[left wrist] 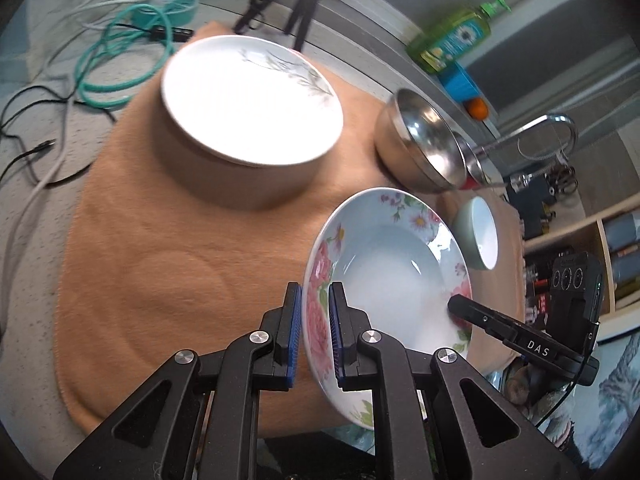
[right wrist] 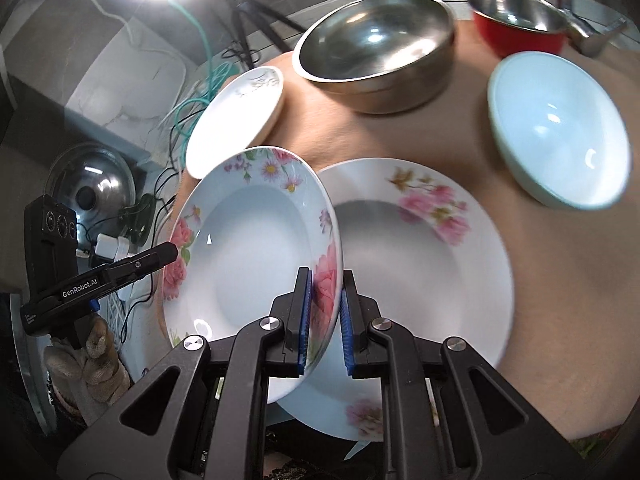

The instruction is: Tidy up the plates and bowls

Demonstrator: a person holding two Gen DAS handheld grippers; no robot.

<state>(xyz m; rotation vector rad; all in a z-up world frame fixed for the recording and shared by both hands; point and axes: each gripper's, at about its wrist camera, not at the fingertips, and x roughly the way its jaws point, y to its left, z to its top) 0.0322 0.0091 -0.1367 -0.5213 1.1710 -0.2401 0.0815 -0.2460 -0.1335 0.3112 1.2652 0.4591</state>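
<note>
Steel bowl (right wrist: 376, 52), red bowl (right wrist: 520, 24) and pale blue bowl (right wrist: 560, 128) sit beyond your right gripper (right wrist: 324, 320); a pink-flowered plate (right wrist: 432, 264) lies just under it on the tan cloth (left wrist: 160, 260) over the desk. Both grippers' fingers are pinched shut on opposite rims of the floral deep plate (left wrist: 384, 264), your left gripper (left wrist: 314, 332) gripping its near rim. It hangs tilted, lifted off the cloth, white with pink roses.
</note>
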